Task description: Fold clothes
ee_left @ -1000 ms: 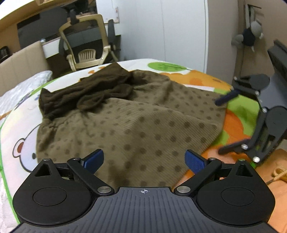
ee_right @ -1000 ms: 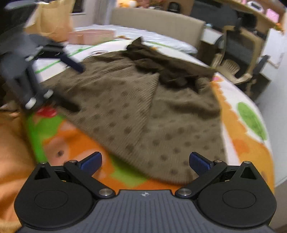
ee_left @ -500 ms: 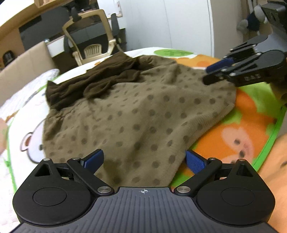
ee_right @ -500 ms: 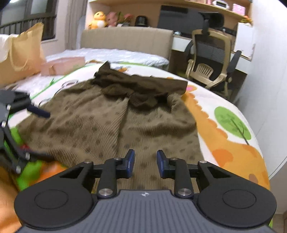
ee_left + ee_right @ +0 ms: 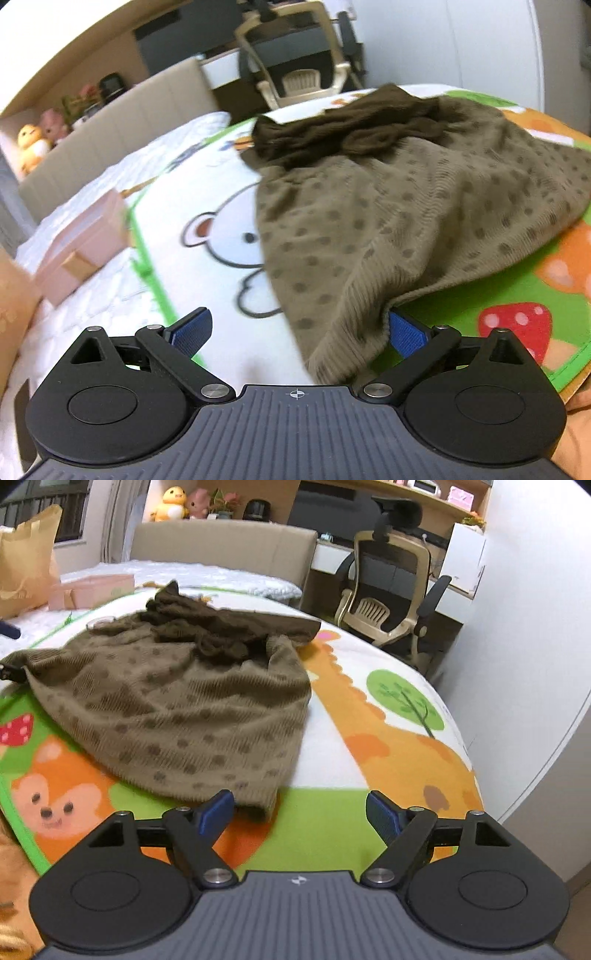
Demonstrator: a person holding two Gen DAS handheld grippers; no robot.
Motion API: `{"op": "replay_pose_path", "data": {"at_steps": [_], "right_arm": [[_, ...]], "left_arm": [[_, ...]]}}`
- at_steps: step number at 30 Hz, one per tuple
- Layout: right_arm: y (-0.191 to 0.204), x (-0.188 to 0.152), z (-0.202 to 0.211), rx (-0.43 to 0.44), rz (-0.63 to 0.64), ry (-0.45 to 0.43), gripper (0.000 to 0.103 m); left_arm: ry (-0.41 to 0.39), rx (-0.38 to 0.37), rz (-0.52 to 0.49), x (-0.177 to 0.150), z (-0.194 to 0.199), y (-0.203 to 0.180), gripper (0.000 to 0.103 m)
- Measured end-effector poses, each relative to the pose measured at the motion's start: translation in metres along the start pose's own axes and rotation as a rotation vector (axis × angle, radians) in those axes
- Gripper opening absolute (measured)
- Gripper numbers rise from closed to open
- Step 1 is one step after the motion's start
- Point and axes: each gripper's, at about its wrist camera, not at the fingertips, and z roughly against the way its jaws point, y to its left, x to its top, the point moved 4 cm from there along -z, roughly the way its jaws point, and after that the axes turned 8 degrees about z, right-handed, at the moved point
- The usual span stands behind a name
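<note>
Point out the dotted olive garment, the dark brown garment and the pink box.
dotted olive garment [image 5: 177, 716], right wrist view, middle of its ribbed, dotted spread.
dark brown garment [image 5: 221, 627], right wrist view, centre of the crumpled pile at the far end.
pink box [image 5: 79, 247], left wrist view, its long side face.

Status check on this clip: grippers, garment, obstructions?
Left gripper open, dotted brown garment hem draped between its fingers. Right gripper open, at garment's near corner. Nothing blocking.

A bed [image 5: 258, 578] carries a cartoon-printed play mat [image 5: 388, 738]. On the mat lies a dotted brown garment [image 5: 177, 716]. A pink box [image 5: 81, 247] sits on the white quilt beside the mat.
</note>
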Motion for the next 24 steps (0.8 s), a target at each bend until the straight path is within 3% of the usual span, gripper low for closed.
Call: {"op": "replay_pose_path", "data": {"at_steps": [4, 7, 9, 11, 14, 17, 22, 24], "right_arm": [[0.013, 0.013, -0.002, 0.072, 0.029, -0.033, 0.082], [0.038, 0.015, -0.007, 0.13, 0.106, -0.023, 0.082], [0.047, 0.018, -0.01, 0.126, 0.143, -0.022, 0.082], [0.046, 0.029, -0.012, 0.117, 0.137, -0.034, 0.082], [0.03, 0.064, -0.018, 0.141, 0.069, -0.079, 0.089], [0.017, 0.104, -0.035, 0.191, 0.018, -0.108, 0.099], [0.006, 0.157, -0.089, 0.184, 0.021, -0.104, 0.098], [0.0, 0.177, -0.117, 0.185, -0.002, -0.104, 0.085]], "left_arm": [[0.006, -0.124, 0.052, 0.003, 0.015, 0.0, 0.101], [0.012, -0.134, 0.013, 0.001, 0.016, -0.012, 0.101], [0.021, -0.148, -0.011, 0.001, 0.016, -0.02, 0.101], [0.02, -0.21, -0.002, 0.009, 0.018, -0.022, 0.101], [-0.016, -0.323, 0.063, 0.042, 0.023, -0.023, 0.101], [-0.052, -0.365, 0.11, 0.081, 0.007, -0.026, 0.102], [-0.112, -0.415, 0.187, 0.139, -0.026, -0.027, 0.103], [-0.136, -0.414, 0.244, 0.157, -0.05, -0.018, 0.103]]}}
